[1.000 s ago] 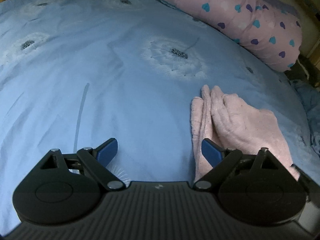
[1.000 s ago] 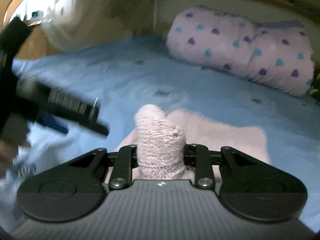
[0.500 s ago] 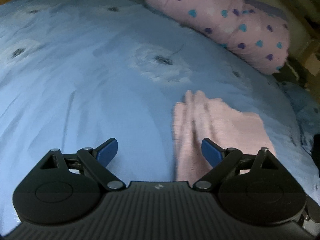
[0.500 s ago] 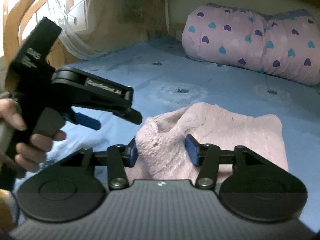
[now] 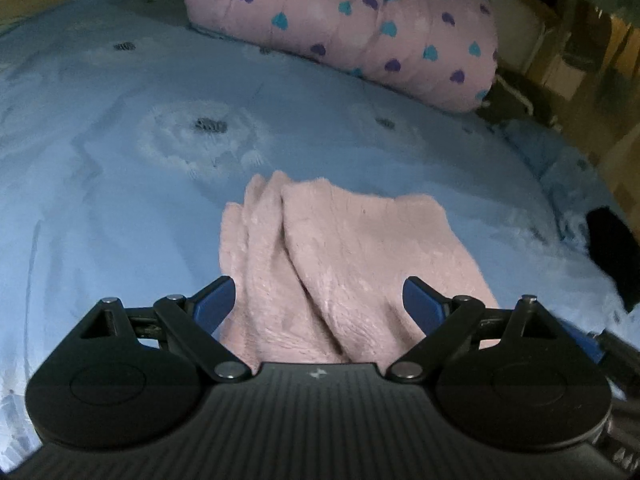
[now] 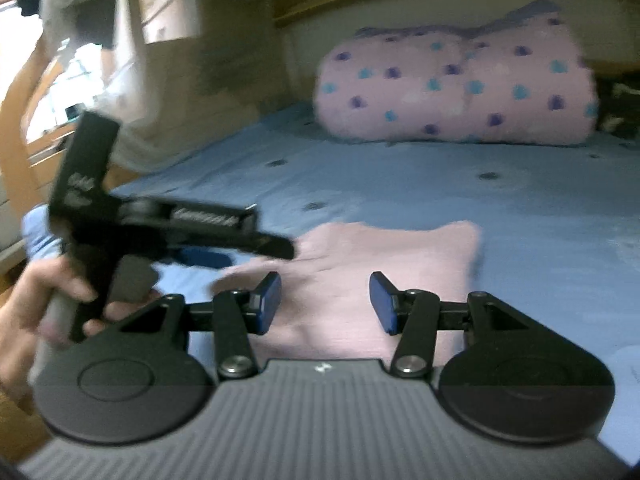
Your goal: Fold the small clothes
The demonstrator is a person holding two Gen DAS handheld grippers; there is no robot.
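A small fluffy pink garment (image 5: 360,248) lies folded flat on the blue bed sheet (image 5: 120,160), with layered folds along its left edge. My left gripper (image 5: 318,286) is open wide just above the garment's near end, and its blue pads touch nothing. In the right wrist view the same garment (image 6: 400,264) lies beyond my right gripper (image 6: 325,282), which is open with nothing between its pads. A hand (image 6: 36,312) holds the left gripper (image 6: 200,258) at the garment's left side. The picture there is blurred.
A pink bolster with blue and purple hearts (image 5: 360,28) lies across the head of the bed (image 6: 460,92). Wooden bed frame and furniture (image 5: 592,60) stand at the right. A black part of the right gripper (image 5: 612,256) shows at the right edge.
My right gripper let go of the raised pink fold, opened and drew back; the garment now lies flat. My left gripper moved right, from beside the garment to over its near end.
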